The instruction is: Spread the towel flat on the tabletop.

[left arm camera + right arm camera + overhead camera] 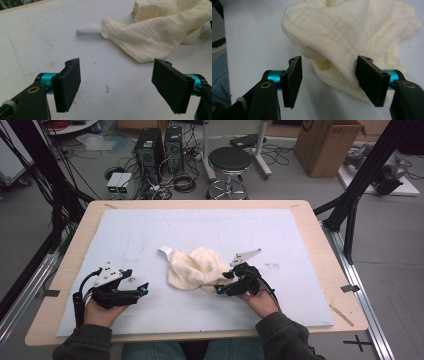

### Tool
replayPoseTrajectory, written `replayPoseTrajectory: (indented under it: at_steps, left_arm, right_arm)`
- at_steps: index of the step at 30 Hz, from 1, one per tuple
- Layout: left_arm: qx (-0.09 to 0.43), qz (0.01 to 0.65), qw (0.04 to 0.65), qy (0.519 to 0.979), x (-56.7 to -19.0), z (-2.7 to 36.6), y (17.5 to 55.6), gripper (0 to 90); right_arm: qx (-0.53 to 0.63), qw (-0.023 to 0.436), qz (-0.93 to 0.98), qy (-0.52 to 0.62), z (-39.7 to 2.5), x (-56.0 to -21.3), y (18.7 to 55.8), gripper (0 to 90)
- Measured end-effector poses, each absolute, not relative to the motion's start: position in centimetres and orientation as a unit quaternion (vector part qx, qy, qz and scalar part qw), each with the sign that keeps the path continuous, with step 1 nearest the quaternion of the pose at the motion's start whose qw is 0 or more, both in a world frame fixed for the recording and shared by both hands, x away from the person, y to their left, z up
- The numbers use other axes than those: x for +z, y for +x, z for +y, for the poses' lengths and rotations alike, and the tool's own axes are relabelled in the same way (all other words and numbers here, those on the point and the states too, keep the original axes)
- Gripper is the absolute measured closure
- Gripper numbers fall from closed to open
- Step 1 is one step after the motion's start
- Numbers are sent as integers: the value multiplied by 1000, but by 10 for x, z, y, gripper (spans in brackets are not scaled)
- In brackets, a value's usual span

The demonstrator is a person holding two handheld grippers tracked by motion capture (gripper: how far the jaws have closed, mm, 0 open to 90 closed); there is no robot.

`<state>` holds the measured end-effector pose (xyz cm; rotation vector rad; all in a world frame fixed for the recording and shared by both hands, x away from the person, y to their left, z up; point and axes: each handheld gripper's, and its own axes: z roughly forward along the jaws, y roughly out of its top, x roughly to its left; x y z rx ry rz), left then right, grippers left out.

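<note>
Crumpled cream cloth (196,268) on the white worktop (150,235), with both hand-held grippers at its near side.

The cloth lies bunched in loose folds near the middle of the worktop, slightly toward the near edge; a small white tag (164,252) projects from its far left corner and lies flat on the surface. The right gripper (224,282) sits at the cloth's near right edge, jaws apart, with a raised fold of cloth between the two black pads (294,75) but not pinched. The left gripper (140,290) rests well to the left of the cloth, toward the near left corner, jaws spread wide over bare worktop and holding nothing.
</note>
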<state>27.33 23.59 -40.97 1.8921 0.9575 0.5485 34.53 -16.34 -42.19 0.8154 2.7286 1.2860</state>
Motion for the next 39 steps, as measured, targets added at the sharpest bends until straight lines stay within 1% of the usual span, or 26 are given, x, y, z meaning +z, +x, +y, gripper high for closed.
replayPoseTrajectory:
  at_steps: [3, 4, 5, 7, 10, 13, 18, 23, 26, 27, 29, 32, 39]
  left_arm:
    - [222, 388, 456, 769, -409, 234, 274, 238]
    - [220, 388, 456, 770, -409, 233, 275, 239]
    - [220, 386, 457, 771, -408, 233, 276, 239]
    - [216, 386, 456, 773, -408, 231, 277, 242]
    - [208, 385, 455, 776, -406, 230, 280, 257]
    - [204, 385, 457, 775, -402, 228, 284, 270]
    - [203, 381, 459, 777, -399, 219, 295, 295]
    - [195, 378, 458, 780, -398, 208, 313, 332]
    - [192, 382, 468, 774, -397, 202, 325, 353]
    - [188, 384, 468, 774, -397, 201, 329, 353]
    - [185, 387, 469, 772, -397, 197, 338, 361]
    - [184, 391, 481, 763, -397, 191, 350, 384]
    - [173, 409, 473, 761, -412, 181, 373, 441]
  right_arm:
    - [409, 3, 874, 262, -165, -423, 342, 358]
    - [409, 4, 874, 261, -165, -423, 341, 342]
    - [413, 3, 873, 261, -166, -422, 340, 304]
    - [423, -3, 867, 264, -169, -418, 339, 280]
    - [438, 1, 859, 263, -173, -410, 337, 226]
    - [455, 1, 853, 257, -177, -400, 337, 215]
    - [472, 13, 848, 242, -181, -378, 341, 210]
    - [473, 39, 843, 252, -181, -363, 362, 266]
    - [459, 64, 849, 254, -176, -360, 377, 295]
    - [456, 66, 850, 255, -175, -359, 383, 319]
    - [450, 77, 851, 258, -171, -360, 396, 341]
    - [441, 78, 853, 268, -165, -366, 413, 377]
    - [422, 68, 856, 291, -149, -395, 441, 475]
